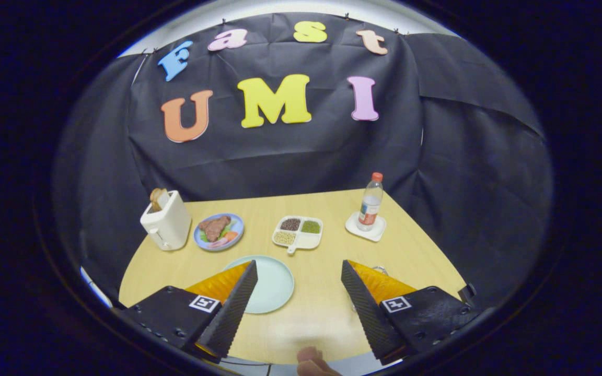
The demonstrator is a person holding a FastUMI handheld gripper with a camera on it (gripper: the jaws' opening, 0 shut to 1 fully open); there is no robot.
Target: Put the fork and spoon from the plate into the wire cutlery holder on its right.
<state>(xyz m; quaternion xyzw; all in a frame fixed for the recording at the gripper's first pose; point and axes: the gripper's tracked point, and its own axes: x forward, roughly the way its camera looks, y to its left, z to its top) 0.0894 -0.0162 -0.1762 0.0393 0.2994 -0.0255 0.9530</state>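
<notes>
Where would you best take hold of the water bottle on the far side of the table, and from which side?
Around its round body below the cap, coming level from the near side: the water bottle stands upright on a coaster. The gripper hangs open beside the plate, jaws empty.

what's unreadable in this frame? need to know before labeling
- Fork and spoon: none made out on the bare part of the light plate; the left finger covers its near-left part.
- Wire cutlery holder: just a sliver behind the right finger; contents hidden.
- Gripper: fingers wide apart over bare table, holding nothing.
- Hand: cut off at the table's near edge.
- Divided tray: fillings too small to identify.
</notes>
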